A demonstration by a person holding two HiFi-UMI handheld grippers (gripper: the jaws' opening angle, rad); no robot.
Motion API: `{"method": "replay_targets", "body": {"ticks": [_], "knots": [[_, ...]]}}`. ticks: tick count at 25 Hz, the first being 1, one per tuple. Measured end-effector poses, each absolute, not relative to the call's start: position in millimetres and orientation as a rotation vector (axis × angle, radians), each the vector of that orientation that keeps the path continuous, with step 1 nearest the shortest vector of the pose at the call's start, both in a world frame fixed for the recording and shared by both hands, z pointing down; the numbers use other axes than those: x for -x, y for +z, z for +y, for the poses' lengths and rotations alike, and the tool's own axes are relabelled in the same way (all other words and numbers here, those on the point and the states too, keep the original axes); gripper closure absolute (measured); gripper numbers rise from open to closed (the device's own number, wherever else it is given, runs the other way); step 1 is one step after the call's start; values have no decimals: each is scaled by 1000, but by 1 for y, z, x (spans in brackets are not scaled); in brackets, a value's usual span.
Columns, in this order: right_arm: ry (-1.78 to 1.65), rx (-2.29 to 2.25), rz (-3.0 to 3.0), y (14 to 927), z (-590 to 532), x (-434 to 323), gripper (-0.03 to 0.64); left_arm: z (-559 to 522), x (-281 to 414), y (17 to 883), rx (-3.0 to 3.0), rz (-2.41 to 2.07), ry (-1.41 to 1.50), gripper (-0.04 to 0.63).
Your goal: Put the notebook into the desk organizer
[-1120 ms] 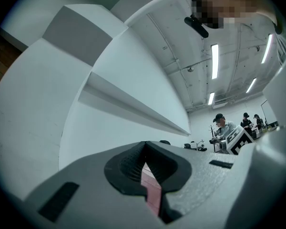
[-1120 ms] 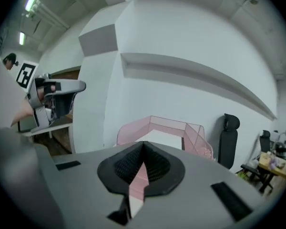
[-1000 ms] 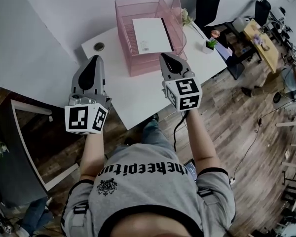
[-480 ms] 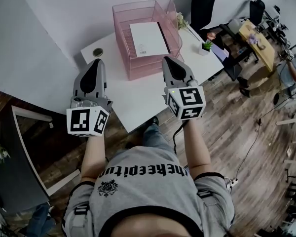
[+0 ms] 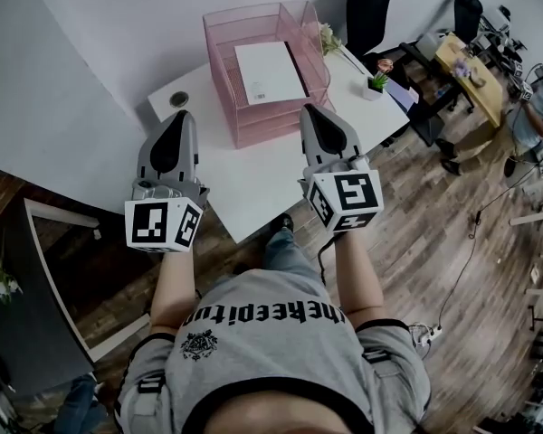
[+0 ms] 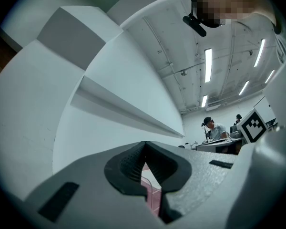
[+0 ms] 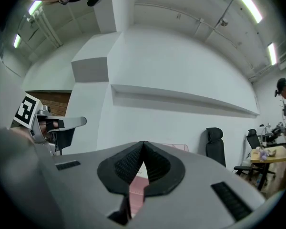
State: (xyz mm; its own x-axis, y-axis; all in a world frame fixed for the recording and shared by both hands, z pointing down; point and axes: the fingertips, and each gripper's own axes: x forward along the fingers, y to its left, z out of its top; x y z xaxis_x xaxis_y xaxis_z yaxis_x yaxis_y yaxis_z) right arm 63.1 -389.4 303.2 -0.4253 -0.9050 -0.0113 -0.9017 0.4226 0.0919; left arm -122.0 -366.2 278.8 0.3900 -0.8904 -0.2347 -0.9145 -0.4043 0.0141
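Where the white table (image 5: 253, 174) runs back toward the wall, a pink wire organizer (image 5: 262, 125) stands at its far side. Nearer the person, the left gripper (image 5: 174, 116) and the right gripper (image 5: 312, 108) hang side by side over the table, each with its fingers pressed together on nothing. A white notebook (image 5: 270, 72) lies flat in the organizer's top level. A small potted plant (image 5: 377, 82) sits right of the organizer and a round disc (image 5: 179, 99) left of it.
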Motion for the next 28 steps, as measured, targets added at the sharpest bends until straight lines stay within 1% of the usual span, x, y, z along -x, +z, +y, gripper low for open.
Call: {"method": "replay_targets", "body": {"ticks": [8,28], "knots": [[-190,-1735,-2627,288,-374,-70,615,-361,116,277,2532,1619,308,592],[-186,-1836,-2640,286,-353,-75,615,-348,117,277,2537,1603,302,592]]}}
